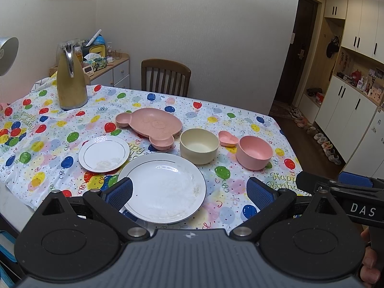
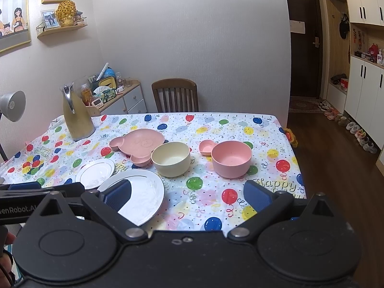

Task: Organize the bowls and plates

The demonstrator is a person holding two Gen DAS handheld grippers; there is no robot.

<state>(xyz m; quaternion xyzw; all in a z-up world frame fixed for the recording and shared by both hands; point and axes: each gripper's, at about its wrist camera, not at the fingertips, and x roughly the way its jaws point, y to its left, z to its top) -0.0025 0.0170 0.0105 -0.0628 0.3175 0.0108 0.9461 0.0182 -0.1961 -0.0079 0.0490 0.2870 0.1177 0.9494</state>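
Both grippers, left gripper (image 1: 189,189) and right gripper (image 2: 188,195), hover low in frame, jaws apart, empty. The large white plate (image 1: 162,188) lies nearest; I'd stack the small plate (image 1: 103,153) onto it, gripping its rim squarely. Bowls (image 1: 199,146) sit mid-frame on the surface (image 1: 36,144).

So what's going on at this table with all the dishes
A person holds a gripper in each hand above the near edge of the table; both the left gripper and the right gripper have their jaws wide open and empty. Nothing is stacked yet: the large white plate, small white plate, pink bear plate, cream bowl, pink bowl and heart dish sit separately.
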